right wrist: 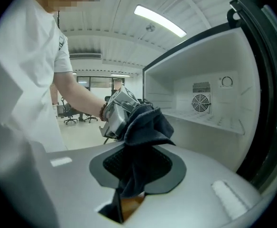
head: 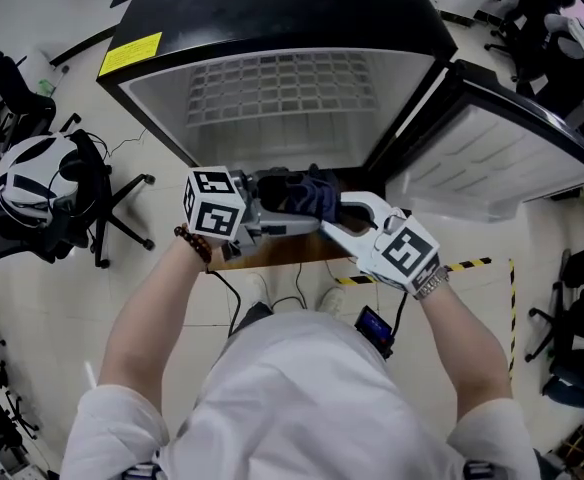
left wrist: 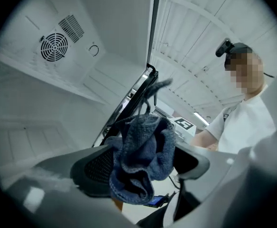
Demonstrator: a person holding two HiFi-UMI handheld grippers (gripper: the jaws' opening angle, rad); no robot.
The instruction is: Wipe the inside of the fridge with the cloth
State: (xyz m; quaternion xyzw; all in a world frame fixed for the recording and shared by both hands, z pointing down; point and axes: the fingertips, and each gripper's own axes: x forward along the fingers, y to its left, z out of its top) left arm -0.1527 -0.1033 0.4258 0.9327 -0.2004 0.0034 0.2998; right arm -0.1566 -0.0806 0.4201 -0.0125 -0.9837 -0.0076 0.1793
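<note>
Cloth (head: 307, 193), one dark blue bunch, sits just in front of the open fridge (head: 272, 8). Its long axis runs from the right gripper (right wrist: 137, 167), whose jaws pinch one end, to the left gripper (left wrist: 143, 163), whose jaws stand wide around the other end. Two grippers, one fridge, one fan (right wrist: 200, 102) on the fridge's back wall.

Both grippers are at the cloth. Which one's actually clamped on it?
The right gripper: its jaws pinch the dark blue cloth. The left gripper has its jaws wide apart, with the cloth merely hanging between them.
</note>
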